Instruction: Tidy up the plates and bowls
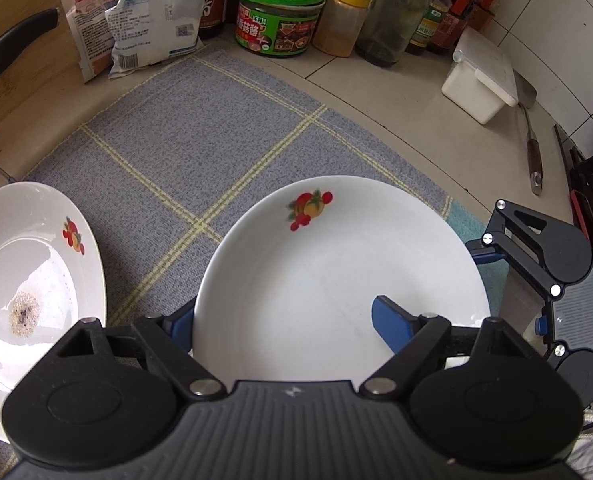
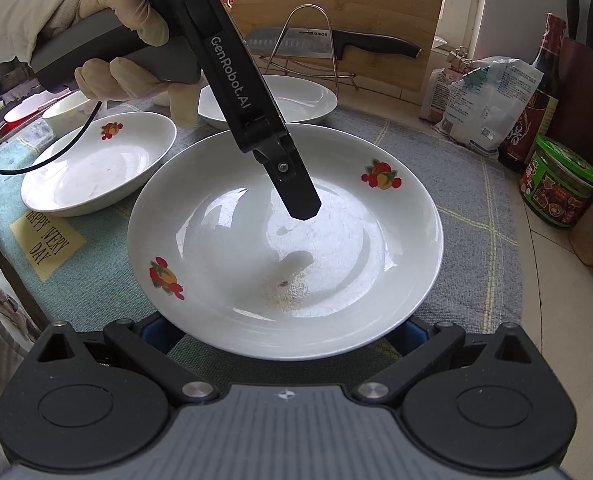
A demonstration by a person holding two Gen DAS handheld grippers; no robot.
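Left gripper: jaws open wide, gripping nothing. One finger sits just outside the rim of the front plate, half hidden behind it. The other finger is over the plate's well. From the right camera that finger's tip hangs clear above the surface and its shadow falls apart from it, so no contact. My gloved left hand is wrapped round the handle, tool angled steeply down. Right gripper: finger roots stand far apart, so open. The tips are hidden under the near rim of the same plate, and I can't tell whether the rim rests on them. The front plate sits around the middle of the grey checked cloth, fruit decals on the rim, a patch of dried residue in the well on my right gripper's side. Plate on the teal cloth is near that cloth's left edge, close beside the front plate but apart from it. Another plate is at the cloth's far edge, in front of the wire rack. A small white bowl is in the far left corner, partly behind my glove. Green-lidded jar and bottles line the worktop's back edge at the tiled wall.
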